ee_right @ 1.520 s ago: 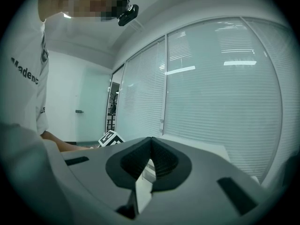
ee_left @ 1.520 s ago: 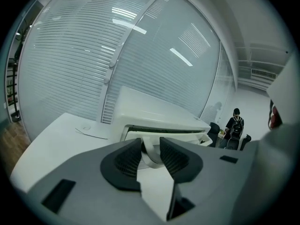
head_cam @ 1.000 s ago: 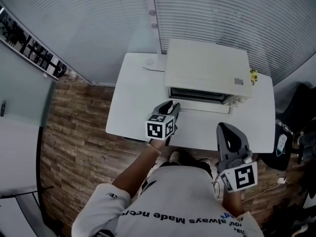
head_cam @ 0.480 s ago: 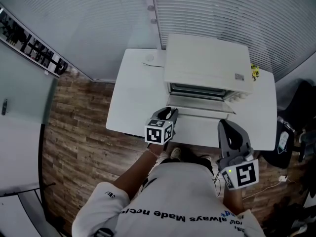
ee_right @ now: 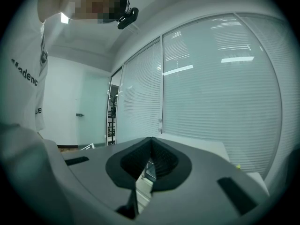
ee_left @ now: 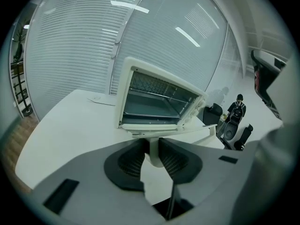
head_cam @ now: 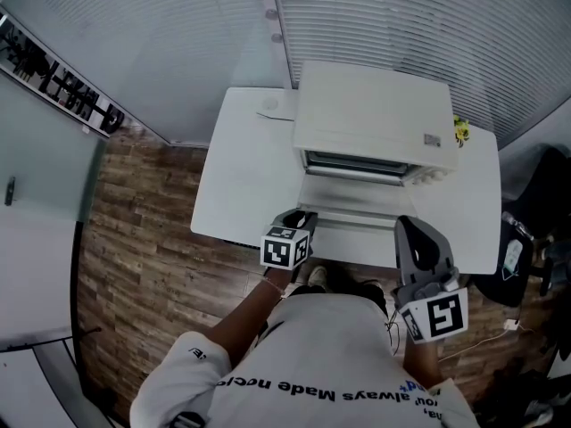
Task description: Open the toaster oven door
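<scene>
One toaster oven (head_cam: 373, 114), white, stands at the back of a white bench (head_cam: 236, 181), in front of slatted blinds (head_cam: 419, 25). Its door (head_cam: 357, 208) is swung down toward the person, close to level, and the wire rack (ee_left: 159, 89) inside is exposed.

One left gripper (head_cam: 301, 218), at the door's front edge. Its jaws have just been closing and are clamped on the white door handle (ee_left: 153, 153), which fills the gap between the pads.

One right gripper (head_cam: 416, 232), over the bench's near edge, right of the door. Its jaws are together with nothing between them.

One small yellow object (head_cam: 459, 134), just right of the oven.

Floor (head_cam: 134, 239): wood planks.
</scene>
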`<state>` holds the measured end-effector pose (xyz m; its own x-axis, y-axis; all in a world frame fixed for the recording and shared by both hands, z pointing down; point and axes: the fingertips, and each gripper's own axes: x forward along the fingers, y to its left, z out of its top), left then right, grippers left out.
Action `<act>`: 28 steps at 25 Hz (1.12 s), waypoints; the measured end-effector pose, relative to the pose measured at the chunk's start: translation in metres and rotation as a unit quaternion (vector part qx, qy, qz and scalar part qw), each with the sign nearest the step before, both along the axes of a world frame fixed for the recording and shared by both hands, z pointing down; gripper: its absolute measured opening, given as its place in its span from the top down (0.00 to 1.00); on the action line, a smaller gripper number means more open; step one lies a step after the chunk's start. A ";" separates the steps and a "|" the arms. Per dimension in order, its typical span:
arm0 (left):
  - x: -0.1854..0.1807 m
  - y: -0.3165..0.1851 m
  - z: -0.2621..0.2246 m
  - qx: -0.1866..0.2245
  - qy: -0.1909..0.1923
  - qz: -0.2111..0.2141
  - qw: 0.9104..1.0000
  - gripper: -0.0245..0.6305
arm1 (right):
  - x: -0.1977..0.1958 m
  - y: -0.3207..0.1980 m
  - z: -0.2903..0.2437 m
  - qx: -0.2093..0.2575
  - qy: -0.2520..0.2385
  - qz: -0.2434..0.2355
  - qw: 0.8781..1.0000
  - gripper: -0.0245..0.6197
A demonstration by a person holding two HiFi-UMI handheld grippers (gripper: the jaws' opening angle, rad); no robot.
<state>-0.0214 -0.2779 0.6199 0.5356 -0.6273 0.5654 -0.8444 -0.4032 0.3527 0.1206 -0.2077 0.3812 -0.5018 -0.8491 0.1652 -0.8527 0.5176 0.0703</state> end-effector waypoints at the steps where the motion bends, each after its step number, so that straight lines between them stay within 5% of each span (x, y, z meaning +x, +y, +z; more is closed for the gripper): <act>1: 0.000 0.002 0.003 -0.003 -0.003 0.002 1.000 0.79 | 0.001 0.000 0.000 0.000 0.000 0.000 1.000 0.95; 28: -0.007 0.045 0.078 -0.067 -0.061 -0.005 0.996 0.79 | 0.029 -0.006 0.003 -0.003 -0.011 -0.001 1.000 0.95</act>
<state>-0.0286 -0.2329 0.6983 0.4514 -0.5462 0.7056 -0.8882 -0.3507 0.2967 0.1498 -0.2132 0.3839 -0.5065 -0.8476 0.1584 -0.8535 0.5190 0.0479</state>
